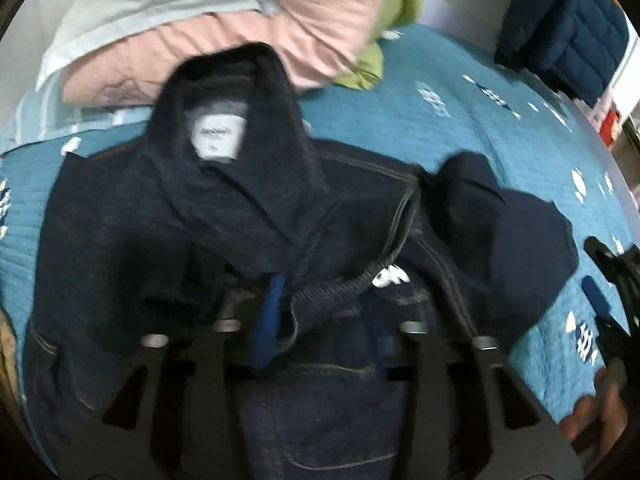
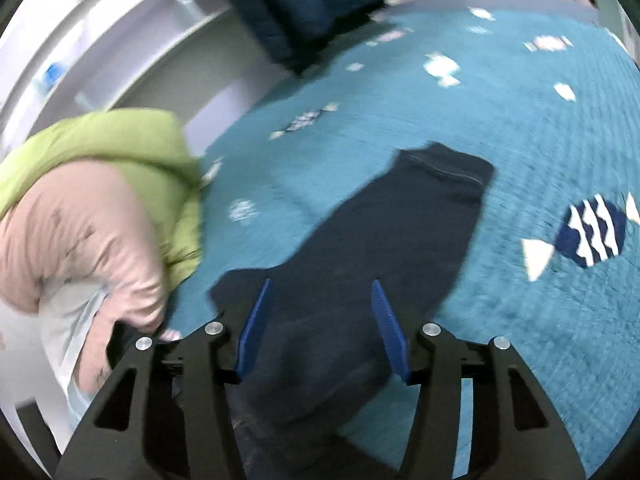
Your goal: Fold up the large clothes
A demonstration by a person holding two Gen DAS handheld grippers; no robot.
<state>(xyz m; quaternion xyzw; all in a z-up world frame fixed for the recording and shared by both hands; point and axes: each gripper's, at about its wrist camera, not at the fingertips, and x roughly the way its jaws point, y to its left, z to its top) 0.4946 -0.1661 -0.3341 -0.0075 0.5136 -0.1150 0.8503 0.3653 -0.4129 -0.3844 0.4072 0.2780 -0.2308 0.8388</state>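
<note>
The dark denim jacket (image 1: 248,216) lies spread on a bed under a teal quilt (image 1: 440,128), collar and white label up. Only the left wrist view shows this collar, plus a person's hand (image 1: 600,420) gripping the right claw (image 1: 612,280) at the edge. The left claw (image 1: 320,312) hangs over the jacket's front with its jaws apart; cloth bunches against one blue pad. Only the right wrist view shows the flat sleeve (image 2: 400,220) and the right claw (image 2: 320,328) open above it, touching nothing. Pink and green bedding (image 2: 100,200) sits beside the jacket
</note>
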